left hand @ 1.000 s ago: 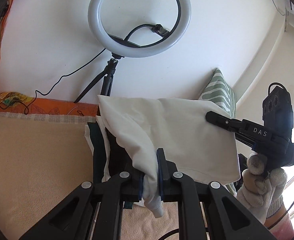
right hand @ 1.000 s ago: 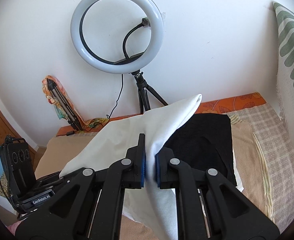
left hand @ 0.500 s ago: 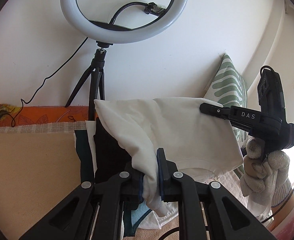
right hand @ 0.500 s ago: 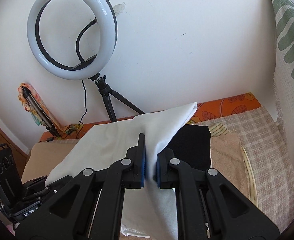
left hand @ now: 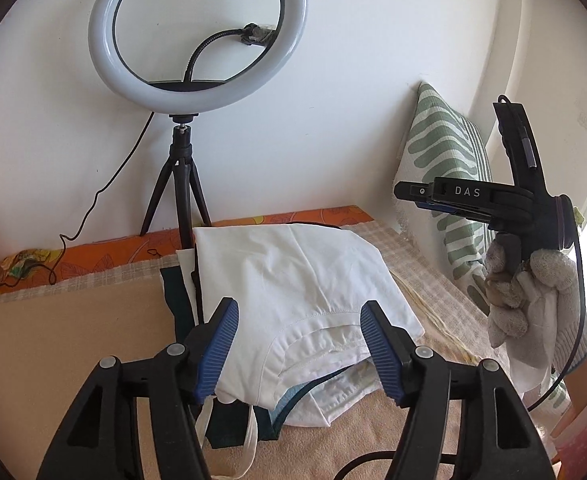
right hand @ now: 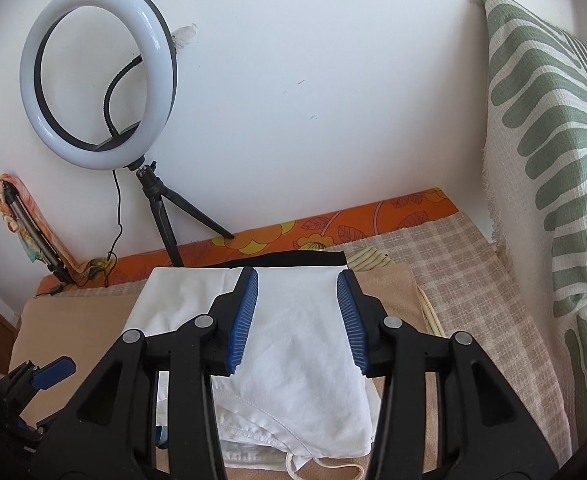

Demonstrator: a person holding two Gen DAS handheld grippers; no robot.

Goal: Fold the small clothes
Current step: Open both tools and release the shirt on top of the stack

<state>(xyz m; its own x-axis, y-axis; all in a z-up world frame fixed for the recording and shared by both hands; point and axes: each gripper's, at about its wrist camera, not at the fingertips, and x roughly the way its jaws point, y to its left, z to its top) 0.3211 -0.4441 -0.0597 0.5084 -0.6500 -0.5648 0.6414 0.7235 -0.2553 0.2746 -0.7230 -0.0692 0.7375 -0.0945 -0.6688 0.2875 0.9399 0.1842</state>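
Bed surface (right hand: 473,280): checked cover w/ tan towel over it, orange floral edge at wall.
Cushion (right hand: 553,128): green-striped, upright at right, against wall.
Ring light (left hand: 197,36): on black tripod, at wall behind clothes.
White garment (left hand: 293,280): folded, flat atop stack of folded clothes (dark + white items under) on towel, ctr of bed.
Left gripper (left hand: 297,348): jaws opening, blue pads apart, released; garment's near hem lies between, not pressed.
Right gripper (right hand: 297,320): jaws opening, released; garment below the gap, not gripped. Held by gloved hand (left hand: 529,296).
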